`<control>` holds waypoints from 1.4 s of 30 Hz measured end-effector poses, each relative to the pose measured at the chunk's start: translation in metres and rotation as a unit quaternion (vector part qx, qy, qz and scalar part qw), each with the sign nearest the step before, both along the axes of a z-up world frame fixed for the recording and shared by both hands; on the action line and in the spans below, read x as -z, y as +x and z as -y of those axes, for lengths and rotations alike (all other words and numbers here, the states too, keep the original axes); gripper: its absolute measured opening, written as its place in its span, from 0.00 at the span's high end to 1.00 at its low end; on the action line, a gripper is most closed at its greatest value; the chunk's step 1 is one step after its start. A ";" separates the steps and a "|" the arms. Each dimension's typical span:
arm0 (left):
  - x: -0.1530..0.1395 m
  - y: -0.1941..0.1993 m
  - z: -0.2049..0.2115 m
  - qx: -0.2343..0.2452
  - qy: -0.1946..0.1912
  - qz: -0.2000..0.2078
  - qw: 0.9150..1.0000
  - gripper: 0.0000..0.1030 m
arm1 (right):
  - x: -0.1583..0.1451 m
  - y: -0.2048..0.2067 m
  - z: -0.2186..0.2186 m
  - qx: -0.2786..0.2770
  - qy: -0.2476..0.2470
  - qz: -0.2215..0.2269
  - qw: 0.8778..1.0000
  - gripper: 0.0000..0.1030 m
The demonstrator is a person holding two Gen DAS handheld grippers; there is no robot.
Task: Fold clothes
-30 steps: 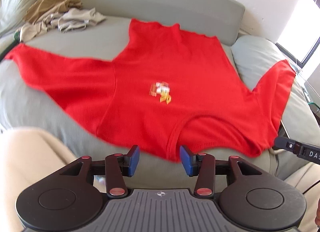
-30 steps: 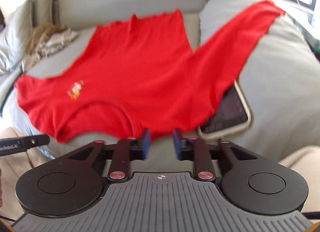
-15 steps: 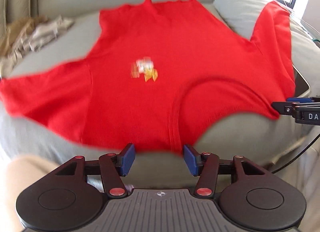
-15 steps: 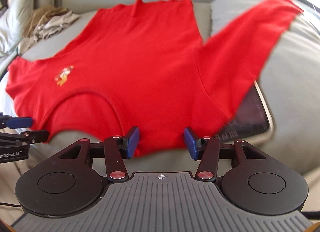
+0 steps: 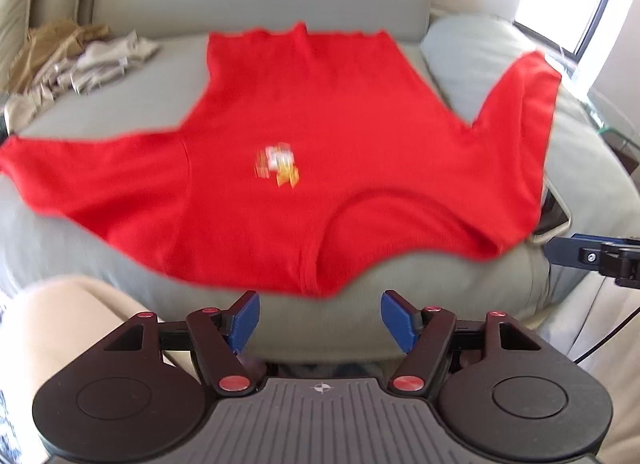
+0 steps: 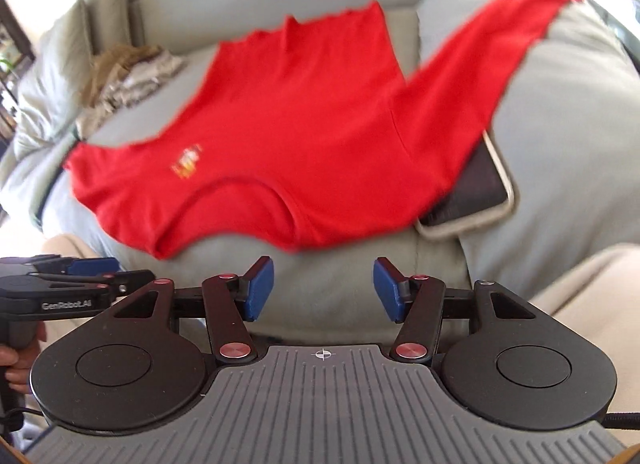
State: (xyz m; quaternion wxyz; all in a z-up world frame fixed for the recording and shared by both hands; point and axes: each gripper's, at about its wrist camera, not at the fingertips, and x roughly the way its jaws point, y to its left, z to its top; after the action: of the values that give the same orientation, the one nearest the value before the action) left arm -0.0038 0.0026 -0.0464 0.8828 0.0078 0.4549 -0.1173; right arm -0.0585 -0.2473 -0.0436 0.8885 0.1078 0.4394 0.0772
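Phone (image 6: 476,188) detail comes mainly from the right wrist view, where a dark handset in a pale case lies on the grey sofa (image 6: 328,296) with its upper end tucked under the red shirt (image 6: 304,124); the left wrist view catches only a sliver of that phone (image 5: 554,216) at the shirt's right edge. What the left view gives instead is the whole left sleeve spread out across the cushion, and a clearer look at the heap of beige clothes (image 5: 76,60) at the sofa's far left corner, seen smaller in the right view (image 6: 128,76). The red shirt (image 5: 320,152) lies flat and face up, collar nearest the tongs, hem toward the backrest, one sleeve draped up over the grey pillow (image 6: 568,112); its small chest print is too blurred to read. Left gripper (image 5: 320,318) hovers just short of the collar with its blue pads spread wide apart and nothing between them. Right gripper (image 6: 323,290) is likewise parted and holding nothing, near the shirt's shoulder edge, probably not touching the cloth.
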 end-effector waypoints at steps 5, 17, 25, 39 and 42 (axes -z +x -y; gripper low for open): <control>-0.067 0.020 -0.021 -0.013 -0.032 0.084 0.996 0.31 | -0.079 0.018 0.001 -0.027 0.002 0.105 0.994 0.12; -0.048 0.211 -0.066 -0.072 -0.068 0.102 0.990 0.28 | -0.152 0.187 -0.005 -0.071 -0.031 0.122 0.990 0.04; 0.031 0.359 -0.095 -0.115 -0.056 0.061 0.990 0.34 | -0.014 0.369 0.046 0.019 -0.022 0.009 1.000 0.18; 0.090 0.498 -0.081 -0.057 -0.052 0.045 0.996 0.62 | 0.091 0.538 0.103 0.061 0.047 0.005 0.997 0.57; 0.080 0.494 -0.076 -0.045 -0.042 0.072 0.996 0.95 | 0.096 0.542 0.089 0.043 0.015 0.032 0.998 0.94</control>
State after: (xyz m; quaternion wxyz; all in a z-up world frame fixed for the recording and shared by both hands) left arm 0.4903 0.0783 -0.1261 0.9171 -0.0410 0.3848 -0.0957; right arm 0.4834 -0.3362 -0.1398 0.9030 0.1370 0.4043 0.0488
